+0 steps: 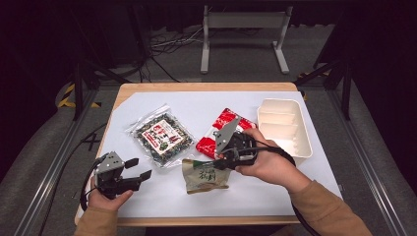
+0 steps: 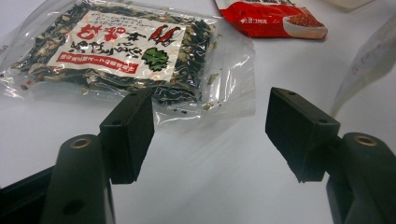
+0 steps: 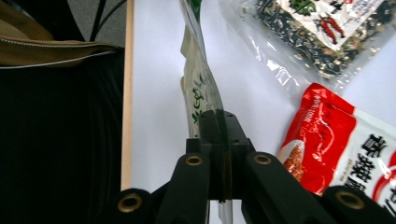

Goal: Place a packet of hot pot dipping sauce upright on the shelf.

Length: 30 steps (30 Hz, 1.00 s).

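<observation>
The right gripper (image 1: 222, 162) had its jaws pressed together on the top edge of the tan and green packet (image 1: 204, 175), which hung from them above the white sheet on the counter (image 1: 196, 87), near its front edge. The left gripper (image 1: 138, 169) rested with its jaws spread and nothing between them, just beside the clear bag of dried spices (image 1: 160, 135). A red packet (image 1: 222, 129) and a white tray (image 1: 283, 127) lay behind the right hand (image 1: 268, 164).

Bright overhead light washes the white bench (image 1: 162, 196) against dark surroundings; glare glints on clear packet (image 2: 224, 88); close fingers (image 2: 128, 135) soft-focused.
</observation>
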Motion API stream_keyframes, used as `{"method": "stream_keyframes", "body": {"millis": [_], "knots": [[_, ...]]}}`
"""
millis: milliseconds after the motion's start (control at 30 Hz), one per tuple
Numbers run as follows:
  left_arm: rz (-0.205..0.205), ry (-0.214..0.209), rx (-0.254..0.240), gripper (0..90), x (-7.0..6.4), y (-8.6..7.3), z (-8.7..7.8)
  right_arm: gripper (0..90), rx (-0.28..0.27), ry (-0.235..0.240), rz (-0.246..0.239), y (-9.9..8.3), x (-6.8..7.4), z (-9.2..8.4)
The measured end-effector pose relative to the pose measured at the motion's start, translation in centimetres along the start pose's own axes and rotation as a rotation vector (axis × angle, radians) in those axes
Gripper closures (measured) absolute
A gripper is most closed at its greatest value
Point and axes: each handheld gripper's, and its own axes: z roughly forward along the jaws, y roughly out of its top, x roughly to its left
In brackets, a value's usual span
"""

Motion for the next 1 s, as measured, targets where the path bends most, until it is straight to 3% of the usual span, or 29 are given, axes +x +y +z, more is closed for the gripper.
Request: {"method": "stream_keyframes", "body": {"millis": [133, 1000], "knots": [[0.004, 0.003, 0.000, 33.1, 0.1, 0.0, 0.0, 89.6, -0.018, -0.016, 0.022, -0.2, -0.4, -0.6], [-0.012, 0.009, -0.018, 32.8, 0.3, -0.1, -0.2, 89.5, -0.065, -0.118, 0.053, -0.5, -2.1, -5.3]]}}
